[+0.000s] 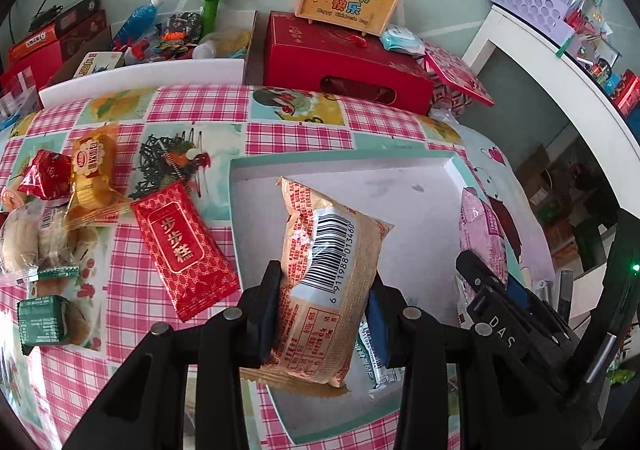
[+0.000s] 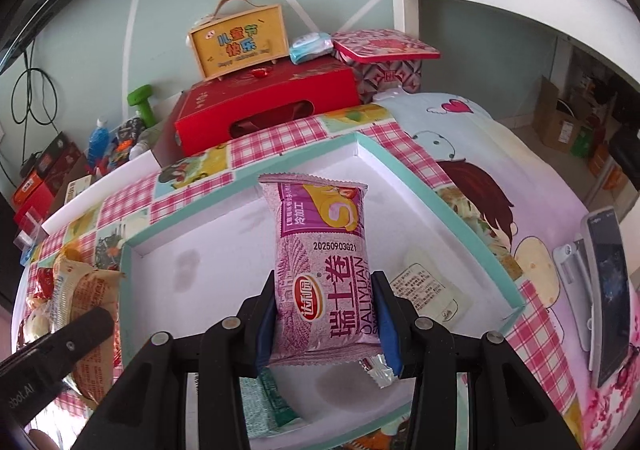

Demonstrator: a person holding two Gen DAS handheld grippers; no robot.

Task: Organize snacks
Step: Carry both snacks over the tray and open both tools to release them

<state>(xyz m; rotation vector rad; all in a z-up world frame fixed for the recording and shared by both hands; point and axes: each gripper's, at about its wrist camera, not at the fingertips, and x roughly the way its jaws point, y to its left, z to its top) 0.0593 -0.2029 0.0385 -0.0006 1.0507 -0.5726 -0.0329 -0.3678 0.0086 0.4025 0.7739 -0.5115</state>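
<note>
Your left gripper (image 1: pixel 324 302) is clamped on an orange snack packet (image 1: pixel 326 278), barcode side up, held over the white tray (image 1: pixel 400 177) near its left wall; your right gripper (image 2: pixel 326 314) is clamped on a purple Swiss-roll packet (image 2: pixel 326 262) above the same tray, whose teal rim (image 2: pixel 460 217) runs close on the right. Most of the tray floor ahead lies bare, with a flat white sachet (image 2: pixel 428 292) near the right wall; a red packet (image 1: pixel 182 246) and other snacks (image 1: pixel 60 201) lie on the checked cloth (image 1: pixel 296 129) left of the tray.
</note>
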